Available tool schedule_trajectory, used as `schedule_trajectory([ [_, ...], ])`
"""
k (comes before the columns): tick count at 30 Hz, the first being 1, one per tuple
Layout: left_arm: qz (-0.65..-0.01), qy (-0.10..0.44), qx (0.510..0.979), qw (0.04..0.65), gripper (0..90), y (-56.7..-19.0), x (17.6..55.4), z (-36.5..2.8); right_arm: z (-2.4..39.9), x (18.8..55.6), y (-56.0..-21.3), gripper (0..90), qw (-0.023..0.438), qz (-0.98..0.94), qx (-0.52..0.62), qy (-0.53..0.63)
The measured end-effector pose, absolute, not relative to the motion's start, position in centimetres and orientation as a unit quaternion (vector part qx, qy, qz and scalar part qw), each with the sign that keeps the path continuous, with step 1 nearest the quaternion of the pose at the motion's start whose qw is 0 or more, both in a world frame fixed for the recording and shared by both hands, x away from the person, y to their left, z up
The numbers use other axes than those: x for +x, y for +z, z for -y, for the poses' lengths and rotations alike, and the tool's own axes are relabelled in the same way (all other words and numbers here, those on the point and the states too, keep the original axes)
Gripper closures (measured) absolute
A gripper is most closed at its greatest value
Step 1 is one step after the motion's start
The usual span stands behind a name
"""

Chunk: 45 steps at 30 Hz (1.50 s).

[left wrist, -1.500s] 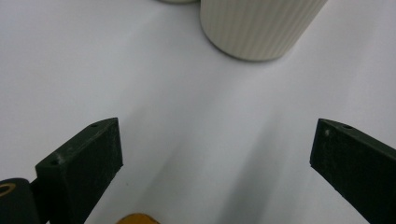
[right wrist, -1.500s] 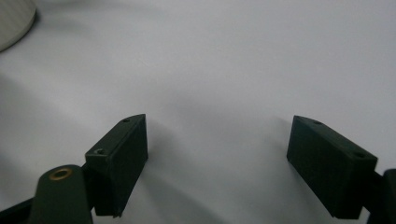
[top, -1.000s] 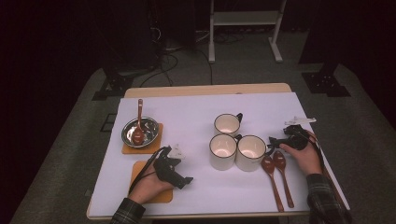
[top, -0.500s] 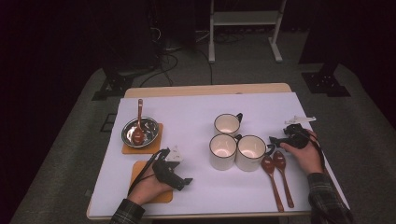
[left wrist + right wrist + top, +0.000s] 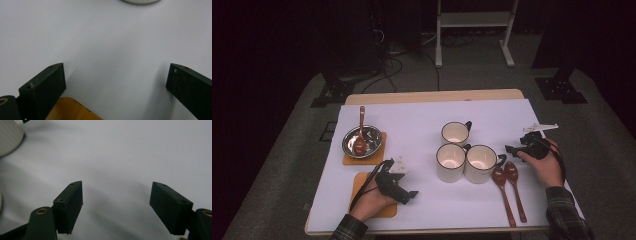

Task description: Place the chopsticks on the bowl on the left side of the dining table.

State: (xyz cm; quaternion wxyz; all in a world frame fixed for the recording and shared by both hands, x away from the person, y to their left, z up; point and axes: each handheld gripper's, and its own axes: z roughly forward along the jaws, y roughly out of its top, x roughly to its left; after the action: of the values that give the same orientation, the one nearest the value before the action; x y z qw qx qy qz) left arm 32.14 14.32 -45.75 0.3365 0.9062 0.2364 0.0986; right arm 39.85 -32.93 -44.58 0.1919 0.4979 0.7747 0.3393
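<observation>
My left gripper [image 5: 410, 195] rests at the table's front left with the hand on a bare wooden coaster [image 5: 360, 182]. In the left gripper view my left gripper [image 5: 115, 75] is open over white tabletop, with the coaster's corner [image 5: 72, 111] beside one jaw. My right gripper [image 5: 511, 149] lies at the right, pointing left toward the nearest mug [image 5: 480, 163]. In the right gripper view my right gripper [image 5: 116, 192] is open; its jaws have just been closing a little, with nothing between them. Two wooden spoons [image 5: 508, 187] lie just in front of the right hand.
Three white mugs stand mid-table, two in front [image 5: 450, 161] and one behind [image 5: 455, 133]. A metal bowl [image 5: 361, 141] holding a wooden spoon sits on a second coaster at the left. The mug's side [image 5: 8, 137] shows at the right gripper view's upper left.
The right hand has shifted only slightly. The left hand, mugs, spoons and bowl stay where they were.
</observation>
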Motion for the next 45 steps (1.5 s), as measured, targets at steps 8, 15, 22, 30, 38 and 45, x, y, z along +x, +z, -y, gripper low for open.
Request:
schedule_trajectory([
  [8, -0.236, 0.100, 0.906, 0.337, 1.5, -45.8, 32.1, -14.3, 32.8, 39.2, -44.2, 25.1, 0.191, -0.777, 0.496, 0.337],
  [15, -0.235, 0.100, 0.906, 0.336, 1.5, -45.8, 32.1, -14.3, 33.0, 38.7, -43.6, 25.1, 0.193, -0.773, 0.498, 0.342],
  [22, -0.235, 0.100, 0.907, 0.336, 1.4, -45.8, 32.1, -14.3, 33.4, 38.1, -43.4, 24.8, 0.194, -0.771, 0.500, 0.344],
  [30, -0.235, 0.100, 0.907, 0.336, 1.5, -45.8, 32.1, -14.3, 34.2, 37.5, -43.3, 24.8, 0.196, -0.766, 0.505, 0.346],
  [38, -0.237, 0.099, 0.906, 0.338, 1.4, -45.8, 32.1, -14.3, 34.9, 37.0, -43.4, 24.8, 0.197, -0.761, 0.511, 0.347],
  [45, -0.237, 0.100, 0.905, 0.338, 1.4, -45.8, 32.1, -14.3, 35.5, 36.6, -43.6, 24.8, 0.197, -0.758, 0.517, 0.344],
])
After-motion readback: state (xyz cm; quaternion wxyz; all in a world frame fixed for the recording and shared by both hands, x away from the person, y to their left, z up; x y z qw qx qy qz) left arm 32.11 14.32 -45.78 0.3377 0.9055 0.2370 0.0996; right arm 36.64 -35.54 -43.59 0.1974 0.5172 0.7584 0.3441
